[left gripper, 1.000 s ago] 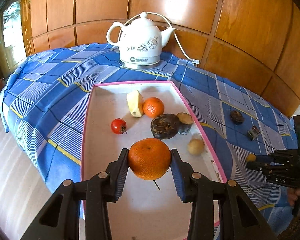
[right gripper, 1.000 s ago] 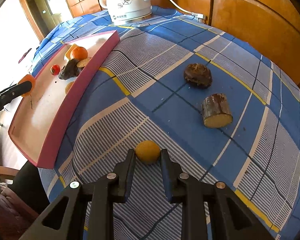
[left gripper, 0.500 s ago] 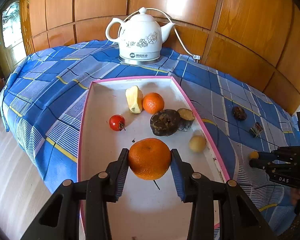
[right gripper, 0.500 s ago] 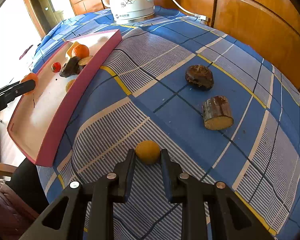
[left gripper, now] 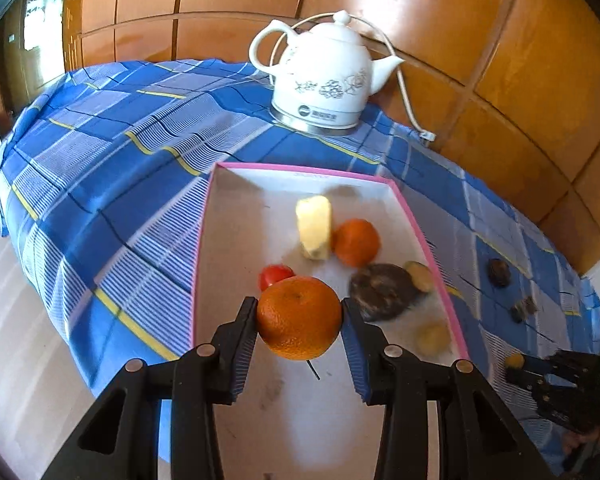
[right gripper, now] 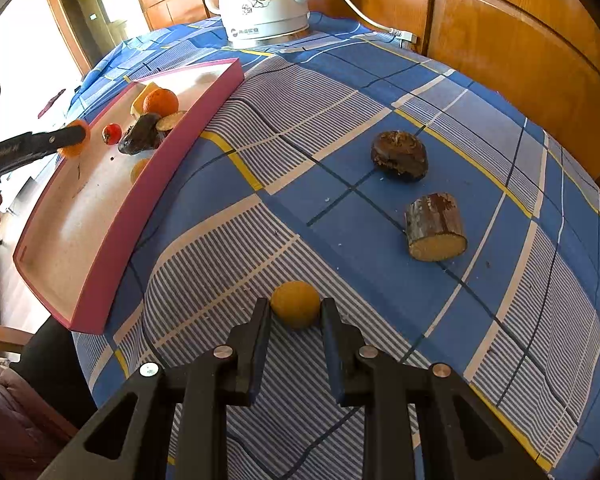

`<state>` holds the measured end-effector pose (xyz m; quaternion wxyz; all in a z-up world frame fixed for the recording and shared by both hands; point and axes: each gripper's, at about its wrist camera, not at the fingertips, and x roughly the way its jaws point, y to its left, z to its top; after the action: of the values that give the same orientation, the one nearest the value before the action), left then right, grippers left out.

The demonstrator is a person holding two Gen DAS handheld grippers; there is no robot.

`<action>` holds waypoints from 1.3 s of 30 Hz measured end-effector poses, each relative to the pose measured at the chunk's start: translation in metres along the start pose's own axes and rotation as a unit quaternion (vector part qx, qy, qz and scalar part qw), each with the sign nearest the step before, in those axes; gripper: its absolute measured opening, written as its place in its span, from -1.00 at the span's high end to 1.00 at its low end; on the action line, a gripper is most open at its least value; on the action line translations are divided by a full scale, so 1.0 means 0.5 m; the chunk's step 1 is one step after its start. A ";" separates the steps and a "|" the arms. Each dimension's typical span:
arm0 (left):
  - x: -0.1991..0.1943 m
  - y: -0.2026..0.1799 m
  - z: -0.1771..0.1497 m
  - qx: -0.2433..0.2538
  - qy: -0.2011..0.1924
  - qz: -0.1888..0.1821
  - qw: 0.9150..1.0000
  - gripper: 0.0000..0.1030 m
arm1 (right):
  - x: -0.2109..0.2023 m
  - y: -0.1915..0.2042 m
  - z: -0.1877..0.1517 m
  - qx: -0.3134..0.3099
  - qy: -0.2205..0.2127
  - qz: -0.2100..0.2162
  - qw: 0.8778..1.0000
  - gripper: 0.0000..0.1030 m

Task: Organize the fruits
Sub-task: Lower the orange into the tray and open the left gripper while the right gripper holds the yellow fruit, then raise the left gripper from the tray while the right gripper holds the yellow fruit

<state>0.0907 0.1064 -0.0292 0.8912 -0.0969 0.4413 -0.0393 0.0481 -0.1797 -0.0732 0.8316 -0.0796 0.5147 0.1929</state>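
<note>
A long pink-rimmed tray with a white floor is lying on the blue checked tabletop, carrying a smaller orange, a pale yellow fruit wedge, a dark brown lumpy fruit and a small red tomato. The large round orange, dimpled and glossy, is sitting gripped in the left claw, whose blue-padded fingers are pressing its two sides, above the near part of the tray. The small round yellow fruit is resting on the cloth inside the right claw, whose fingers are closing narrowly around it, touching both sides. A brown-skinned cut chunk and another dark fruit are lying well apart beyond it.
</note>
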 end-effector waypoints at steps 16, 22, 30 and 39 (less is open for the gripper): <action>0.086 0.036 0.107 -0.018 -0.018 0.039 0.999 0.05 | 0.000 -0.003 0.001 0.002 0.000 0.002 1.000 0.51; 0.052 0.027 0.073 -0.008 -0.031 0.052 0.998 0.03 | 0.002 -0.002 0.001 0.000 0.000 0.000 1.000 0.51; -0.007 0.000 0.009 -0.003 -0.043 0.059 0.997 -0.12 | 0.002 0.002 0.004 -0.003 0.001 -0.005 1.000 0.51; -0.052 -0.051 -0.033 0.030 -0.054 0.049 0.997 -0.20 | 0.001 0.010 0.003 -0.009 0.000 -0.015 1.000 0.51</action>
<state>0.0622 0.0834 -0.0134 0.9171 -0.0504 0.3953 -0.0037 0.0476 -0.1746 -0.0728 0.8339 -0.0950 0.5112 0.1852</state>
